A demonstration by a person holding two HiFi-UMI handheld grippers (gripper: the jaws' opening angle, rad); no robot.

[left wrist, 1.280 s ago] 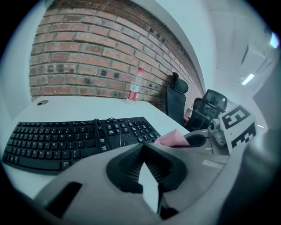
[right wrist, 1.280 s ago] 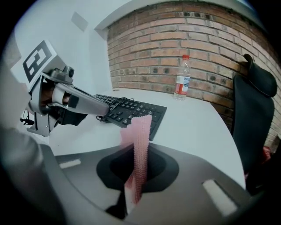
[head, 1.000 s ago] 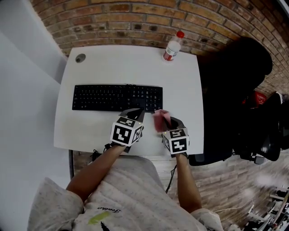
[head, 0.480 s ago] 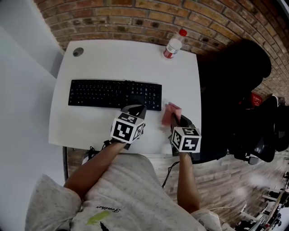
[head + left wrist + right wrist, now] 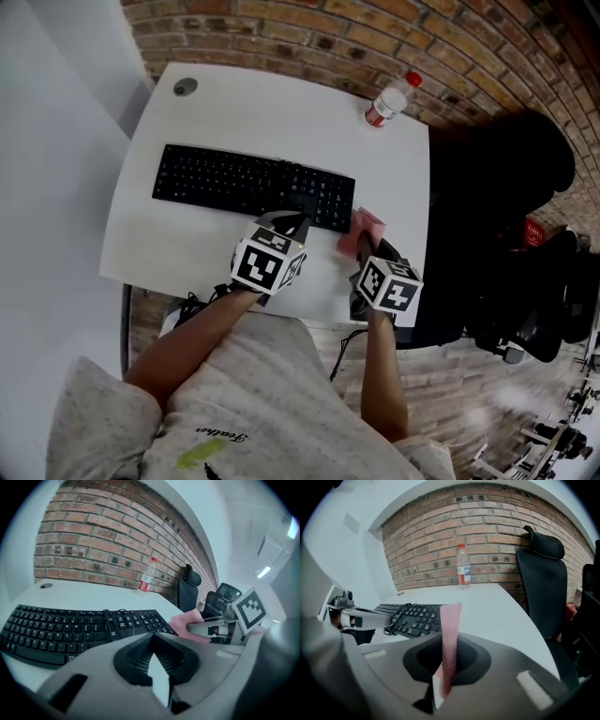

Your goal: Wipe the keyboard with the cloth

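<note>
Evidently the wiping itself is yet to start: the right gripper [image 5: 362,255] is clamped on the pink cloth [image 5: 366,227], which stands up from between its jaws just off the right end of the keyboard [image 5: 253,186], apparently clear of the keys. The left gripper [image 5: 291,223] has its jaws closed on nothing, its tip at the keyboard's near edge, toward the number pad. To do this well, I judge the cloth should be laid broad side down on the right-hand keys and drawn along the rows toward the keyboard's left end with light pressure (the free flap is short, so the jaws could snag keycaps), while the left gripper steadies the keyboard against sliding on the table [image 5: 281,112].
</note>
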